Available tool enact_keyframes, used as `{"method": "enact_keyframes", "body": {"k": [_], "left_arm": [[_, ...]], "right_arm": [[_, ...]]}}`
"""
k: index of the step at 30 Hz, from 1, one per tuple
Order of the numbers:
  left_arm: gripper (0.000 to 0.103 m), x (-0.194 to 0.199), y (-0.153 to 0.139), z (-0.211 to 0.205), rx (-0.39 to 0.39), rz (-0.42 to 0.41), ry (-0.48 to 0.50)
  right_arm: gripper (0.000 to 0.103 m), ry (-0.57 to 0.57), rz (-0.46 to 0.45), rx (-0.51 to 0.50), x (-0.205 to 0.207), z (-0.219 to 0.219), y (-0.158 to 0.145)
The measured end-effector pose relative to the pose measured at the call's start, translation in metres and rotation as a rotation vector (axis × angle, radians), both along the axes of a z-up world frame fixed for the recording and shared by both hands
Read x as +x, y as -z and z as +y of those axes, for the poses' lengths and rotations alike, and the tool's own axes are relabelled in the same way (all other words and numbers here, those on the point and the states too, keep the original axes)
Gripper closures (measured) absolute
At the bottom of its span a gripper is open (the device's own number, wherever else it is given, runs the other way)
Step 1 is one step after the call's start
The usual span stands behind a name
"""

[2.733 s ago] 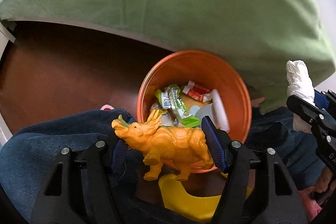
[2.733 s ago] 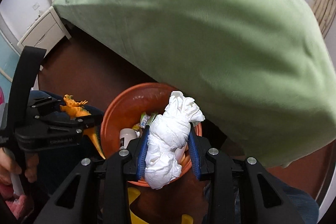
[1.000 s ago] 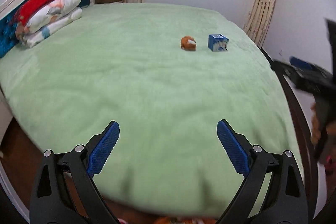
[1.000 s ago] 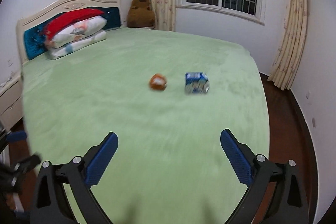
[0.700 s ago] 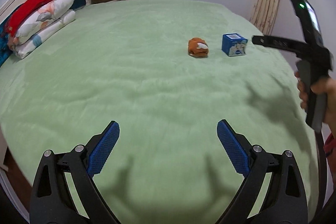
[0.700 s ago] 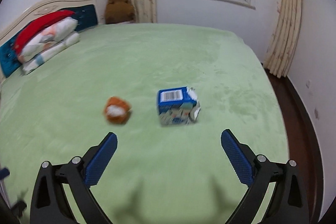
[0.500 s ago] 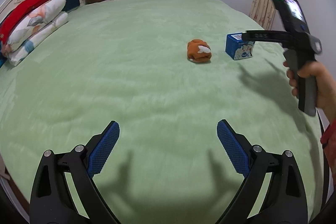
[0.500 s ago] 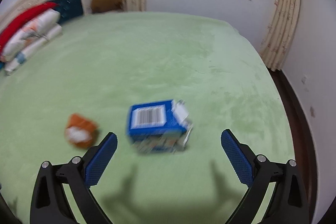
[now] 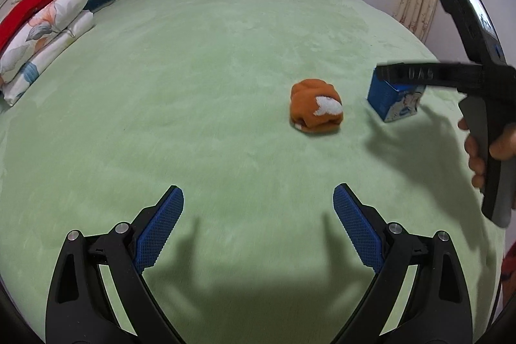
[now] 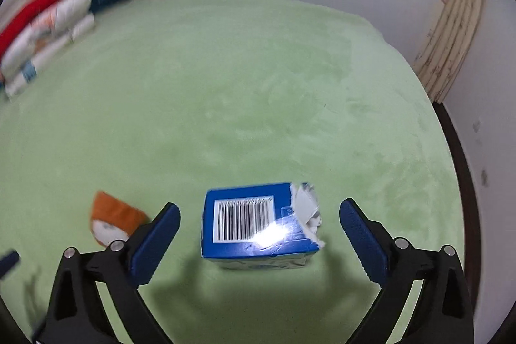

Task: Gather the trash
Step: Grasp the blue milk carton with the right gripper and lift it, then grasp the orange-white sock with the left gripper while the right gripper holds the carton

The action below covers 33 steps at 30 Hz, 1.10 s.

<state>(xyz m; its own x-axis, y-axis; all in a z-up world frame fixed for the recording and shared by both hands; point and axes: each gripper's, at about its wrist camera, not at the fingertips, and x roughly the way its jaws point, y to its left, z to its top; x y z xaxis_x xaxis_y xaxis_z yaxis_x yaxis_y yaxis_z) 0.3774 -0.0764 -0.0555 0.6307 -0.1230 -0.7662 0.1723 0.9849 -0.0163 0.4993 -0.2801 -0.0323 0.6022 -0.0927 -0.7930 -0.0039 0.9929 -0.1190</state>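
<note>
While the left gripper (image 9: 258,215) hangs wide and empty over the green bedspread (image 9: 193,70), an orange bundle (image 9: 316,109) lies at its twelve o'clock, the blue carton (image 9: 394,100) at two. From the right wrist, the right gripper (image 10: 259,226) gapes wide astride that torn carton (image 10: 258,223); closing too high could crush or tip it.

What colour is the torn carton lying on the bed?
The carton is blue, with a white barcode panel on its top face; clearest in the right wrist view.

Black tongs (image 9: 258,215) carry blue ribbed pads (image 9: 354,228), silver screws.
</note>
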Motion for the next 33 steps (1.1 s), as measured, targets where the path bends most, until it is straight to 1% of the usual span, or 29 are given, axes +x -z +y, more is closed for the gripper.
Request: {"method": "enact_keyframes", "body": {"k": [2, 3, 4, 5, 7, 9, 13, 16, 18, 19, 20, 21, 22, 23, 24, 25, 26, 27, 30, 33], "left_arm": [[0.011, 0.009, 0.002, -0.005, 0.009, 0.007, -0.003], [0.011, 0.013, 0.002, -0.007, 0.007, 0.006, -0.009], [0.011, 0.019, 0.002, -0.01, 0.001, 0.003, -0.01], [0.011, 0.024, 0.003, -0.012, 0.0, 0.001, -0.01], [0.011, 0.036, 0.005, -0.017, -0.007, -0.002, -0.019], [0.011, 0.049, 0.011, -0.023, -0.021, 0.023, -0.017], [0.011, 0.072, 0.02, -0.037, -0.038, 0.04, -0.035], [0.011, 0.09, 0.023, -0.046, -0.088, 0.068, -0.063], [0.011, 0.098, 0.024, -0.054, -0.089, 0.073, -0.063], [0.016, 0.101, 0.024, -0.057, -0.091, 0.073, -0.072], [0.025, 0.103, 0.024, -0.06, -0.096, 0.072, -0.073], [0.058, 0.103, 0.023, -0.064, -0.103, 0.076, -0.067], [0.072, 0.103, 0.021, -0.068, -0.11, 0.086, -0.052], [0.073, 0.099, 0.018, -0.072, -0.103, 0.079, -0.052], [0.076, 0.096, 0.015, -0.074, -0.087, 0.069, -0.047], [0.078, 0.091, 0.011, -0.077, -0.07, 0.058, -0.025], [0.078, 0.088, 0.007, -0.077, -0.072, 0.057, -0.015], [0.079, 0.083, 0.003, -0.075, -0.078, 0.057, -0.014], [0.079, 0.067, -0.012, -0.062, -0.127, 0.062, -0.006], [0.08, 0.04, -0.03, -0.049, -0.139, 0.061, 0.013]], "right_arm": [[0.006, -0.004, 0.016, -0.042, 0.004, 0.003, 0.006], [0.009, -0.005, 0.021, -0.077, 0.004, 0.005, 0.009], [0.023, -0.006, 0.032, -0.091, 0.005, 0.006, 0.012], [0.032, -0.006, 0.043, -0.085, 0.005, 0.004, 0.014], [0.034, 0.004, 0.05, -0.055, 0.003, -0.002, 0.014], [0.034, 0.006, 0.028, -0.072, -0.004, -0.006, 0.008], [0.034, -0.01, -0.004, -0.072, -0.024, -0.014, -0.01], [0.034, -0.027, -0.027, -0.082, -0.043, -0.017, -0.021], [0.034, -0.035, -0.038, -0.087, -0.054, -0.02, -0.027], [0.034, -0.04, -0.04, -0.097, -0.059, -0.019, -0.028], [0.034, -0.044, -0.043, -0.104, -0.064, -0.019, -0.03], [0.034, -0.055, -0.042, -0.105, -0.07, -0.019, -0.031], [0.034, -0.063, -0.042, -0.102, -0.074, -0.019, -0.032], [0.034, -0.067, -0.044, -0.099, -0.08, -0.019, -0.033], [0.034, -0.071, -0.048, -0.09, -0.086, -0.019, -0.036], [0.034, -0.077, -0.052, -0.088, -0.091, -0.019, -0.037], [0.034, -0.081, -0.058, -0.091, -0.097, -0.018, -0.04], [0.034, -0.086, -0.062, -0.09, -0.104, -0.018, -0.043], [0.034, -0.101, -0.071, -0.073, -0.127, -0.017, -0.051], [0.034, -0.117, -0.084, -0.057, -0.155, -0.016, -0.064]]}}
